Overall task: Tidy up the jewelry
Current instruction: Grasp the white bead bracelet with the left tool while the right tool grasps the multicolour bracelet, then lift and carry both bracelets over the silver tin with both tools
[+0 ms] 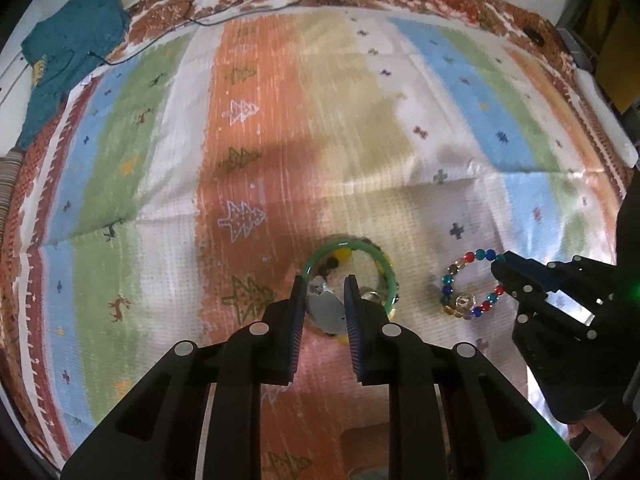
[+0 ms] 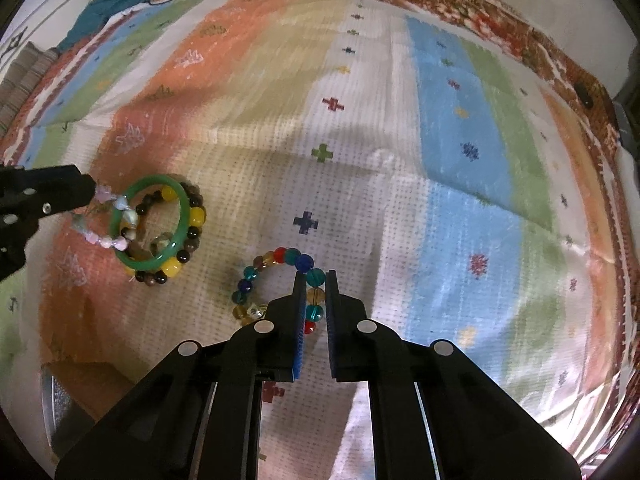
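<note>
A green bangle (image 1: pixel 352 247) (image 2: pixel 182 210) lies on the striped cloth, on top of a yellow and brown bead bracelet (image 2: pixel 196 216). A pale pink and blue stone bracelet (image 2: pixel 105 240) crosses the bangle's left side. My left gripper (image 1: pixel 325 284) is shut on this pale bracelet; it also shows in the right wrist view (image 2: pixel 94 190). A multicoloured glass bead bracelet (image 1: pixel 472 284) (image 2: pixel 276 276) lies to the right. My right gripper (image 2: pixel 316 280) is shut on its beads; it also shows in the left wrist view (image 1: pixel 500 266).
A teal cloth (image 1: pixel 68 60) lies at the far left corner. Thin cables (image 1: pixel 240 4) run along the far edge. A metal-rimmed object (image 2: pixel 56 400) sits near the front left. The striped cloth (image 1: pixel 280 120) covers the whole surface.
</note>
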`<state>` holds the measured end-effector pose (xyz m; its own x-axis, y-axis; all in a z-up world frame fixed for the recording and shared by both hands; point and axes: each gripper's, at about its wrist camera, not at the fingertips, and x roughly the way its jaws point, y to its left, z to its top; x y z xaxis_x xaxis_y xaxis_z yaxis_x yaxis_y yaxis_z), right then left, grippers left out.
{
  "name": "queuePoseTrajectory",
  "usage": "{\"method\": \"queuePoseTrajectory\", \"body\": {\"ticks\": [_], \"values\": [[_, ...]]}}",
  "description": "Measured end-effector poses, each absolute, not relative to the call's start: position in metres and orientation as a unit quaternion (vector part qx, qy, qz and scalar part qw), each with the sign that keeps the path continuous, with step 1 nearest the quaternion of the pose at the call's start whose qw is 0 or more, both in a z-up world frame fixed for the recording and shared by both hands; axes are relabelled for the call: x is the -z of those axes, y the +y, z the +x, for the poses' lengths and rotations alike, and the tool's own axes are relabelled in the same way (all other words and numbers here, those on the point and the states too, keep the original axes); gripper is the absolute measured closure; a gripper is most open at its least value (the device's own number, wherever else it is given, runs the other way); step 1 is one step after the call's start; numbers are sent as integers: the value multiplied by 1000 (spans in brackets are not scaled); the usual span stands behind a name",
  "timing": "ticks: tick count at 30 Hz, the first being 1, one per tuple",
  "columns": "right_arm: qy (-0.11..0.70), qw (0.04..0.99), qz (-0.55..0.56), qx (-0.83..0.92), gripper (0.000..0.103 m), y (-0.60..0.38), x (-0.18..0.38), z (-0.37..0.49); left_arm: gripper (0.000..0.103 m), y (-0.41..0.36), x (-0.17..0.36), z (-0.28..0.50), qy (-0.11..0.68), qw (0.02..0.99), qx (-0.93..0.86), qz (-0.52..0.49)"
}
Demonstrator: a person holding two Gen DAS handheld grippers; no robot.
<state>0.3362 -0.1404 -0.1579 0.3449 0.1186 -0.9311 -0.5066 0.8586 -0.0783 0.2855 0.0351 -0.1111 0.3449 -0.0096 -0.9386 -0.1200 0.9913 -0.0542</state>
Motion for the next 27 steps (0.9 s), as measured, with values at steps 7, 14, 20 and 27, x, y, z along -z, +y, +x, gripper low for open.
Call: {"method": "queuePoseTrajectory", "body": {"ticks": [7,14,20,27], "values": [[523,810,-173,-201,93,-145,141,331,84,35,94,280,556,828,-31,-61],[508,820,-165,-205,93,-149,122,322,84,30,80,269,544,837,-25,-61],[500,826,-154,-209,93,-155,111,313,84,28,70,257,535,843,-22,-58],[490,830,-154,-218,93,-152,101,298,84,23,55,244,524,850,-15,-54]]}}
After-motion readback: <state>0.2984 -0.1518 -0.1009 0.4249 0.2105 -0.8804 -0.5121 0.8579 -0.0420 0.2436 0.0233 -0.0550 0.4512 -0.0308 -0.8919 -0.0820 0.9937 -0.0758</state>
